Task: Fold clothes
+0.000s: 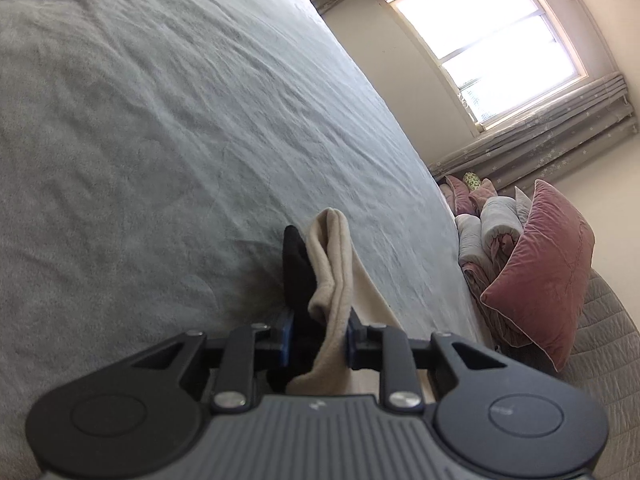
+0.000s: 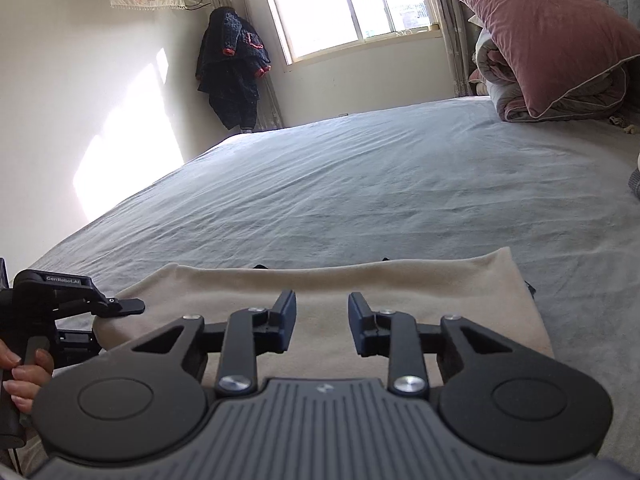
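A beige garment (image 2: 400,288) lies flat on the grey bed sheet (image 2: 360,184), with bits of black fabric showing at its far edge and right side. In the left wrist view my left gripper (image 1: 320,332) is shut on a folded edge of the beige garment (image 1: 332,276), with black fabric (image 1: 298,268) bunched beside it. From the right wrist view, that left gripper (image 2: 132,306) sits at the garment's left edge, held by a hand (image 2: 24,364). My right gripper (image 2: 322,312) hovers open over the garment's near middle, nothing between its fingers.
A pink cushion (image 2: 548,32) rests on rolled quilts (image 2: 504,80) at the head of the bed, on the right. Dark clothes (image 2: 234,68) hang in the far corner beside a bright window (image 2: 348,0). The grey sheet stretches wide beyond the garment.
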A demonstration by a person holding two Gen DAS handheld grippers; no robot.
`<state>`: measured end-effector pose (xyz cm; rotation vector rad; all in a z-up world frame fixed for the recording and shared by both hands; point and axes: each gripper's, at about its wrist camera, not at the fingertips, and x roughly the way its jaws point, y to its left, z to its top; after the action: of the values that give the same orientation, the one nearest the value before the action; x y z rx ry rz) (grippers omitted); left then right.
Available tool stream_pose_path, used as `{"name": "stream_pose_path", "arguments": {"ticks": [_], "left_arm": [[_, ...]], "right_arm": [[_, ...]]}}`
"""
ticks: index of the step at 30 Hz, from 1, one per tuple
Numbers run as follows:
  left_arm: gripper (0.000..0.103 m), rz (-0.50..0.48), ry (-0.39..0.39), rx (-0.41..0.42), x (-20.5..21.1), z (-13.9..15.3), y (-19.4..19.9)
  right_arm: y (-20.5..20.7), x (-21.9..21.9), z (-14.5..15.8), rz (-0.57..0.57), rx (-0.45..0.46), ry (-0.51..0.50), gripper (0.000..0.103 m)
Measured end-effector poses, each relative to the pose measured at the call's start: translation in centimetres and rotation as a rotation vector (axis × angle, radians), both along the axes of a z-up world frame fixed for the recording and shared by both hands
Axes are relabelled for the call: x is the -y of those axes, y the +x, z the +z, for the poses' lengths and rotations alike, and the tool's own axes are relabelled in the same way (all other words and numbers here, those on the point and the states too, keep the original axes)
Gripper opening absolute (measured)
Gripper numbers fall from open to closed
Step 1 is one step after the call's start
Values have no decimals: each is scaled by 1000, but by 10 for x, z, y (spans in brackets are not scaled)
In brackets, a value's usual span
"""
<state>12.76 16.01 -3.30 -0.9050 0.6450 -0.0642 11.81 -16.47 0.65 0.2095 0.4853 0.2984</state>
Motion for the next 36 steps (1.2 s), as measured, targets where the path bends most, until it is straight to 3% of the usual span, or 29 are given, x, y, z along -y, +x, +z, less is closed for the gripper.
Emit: {"name": "stream_pose_path", "arguments": {"ticks": [4, 7, 10, 13, 16, 18, 23, 32, 36], "left_arm": [[24, -19, 30, 46, 2, 1, -2], [23, -19, 8, 58, 1, 2, -1], [22, -26, 3, 76, 2, 5, -2], [22, -34, 11, 86, 6, 9, -3], [21, -42, 21, 96, 10, 15, -2], [21, -53, 45, 111, 16, 23, -3], [21, -79, 88, 140, 31, 42, -7], [20, -146, 120, 189, 67, 79, -13], [20, -181, 134, 210, 92, 97, -8]], "right_arm": [[39, -24, -6, 7, -35, -35, 13], [63, -36, -15, -5, -67, -66, 9], [87, -47, -36, -18, -158, -112, 2], [94, -53, -45, -31, -137, -135, 0], [92, -51, -38, -29, -140, -140, 0], [81, -44, -28, -24, -138, -99, 10], [34, -31, -10, 3, -110, -44, 11], [23, -52, -24, 82, -212, -104, 9], [16, -23, -10, 69, -238, 19, 10]]}}
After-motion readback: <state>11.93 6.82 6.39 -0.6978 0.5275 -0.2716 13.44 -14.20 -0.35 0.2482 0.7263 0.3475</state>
